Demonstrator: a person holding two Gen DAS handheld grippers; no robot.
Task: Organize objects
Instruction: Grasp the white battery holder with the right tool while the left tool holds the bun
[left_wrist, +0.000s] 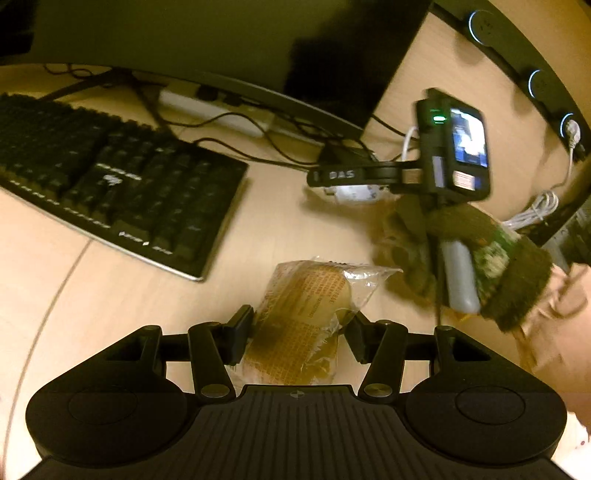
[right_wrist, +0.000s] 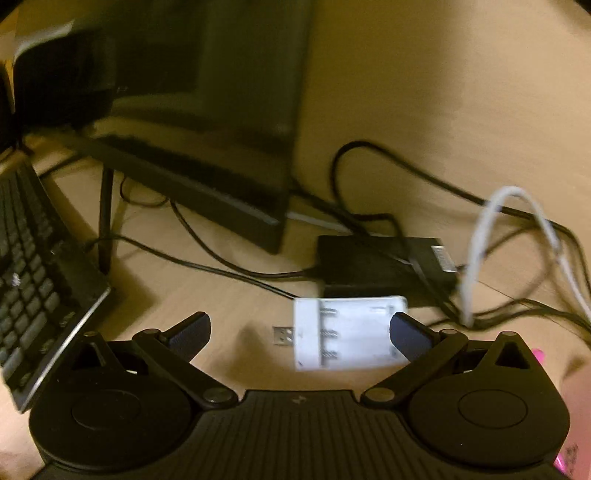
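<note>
Crinkled clear plastic, wrapped around a tan snack packet (left_wrist: 306, 317), is sitting between the pads of my left gripper (left_wrist: 299, 332); the jaws are standing about half open and pressing on the wrapper from both sides, so I am holding it just above the pale wooden desk (left_wrist: 110, 302). My right gripper (right_wrist: 299, 332) is hanging wide open and empty, its right finger overlapping the near corner of a white battery charger (right_wrist: 347, 332) lying flat on the desk. Beyond that I am seeing a black power brick (right_wrist: 380, 266), tangled cables and a monitor base (right_wrist: 207, 184), with a black keyboard (left_wrist: 110, 184) off to the left. I judge I am carrying the snack to its place while lining up on the charger; next I need to centre the open jaws around it before closing.
</note>
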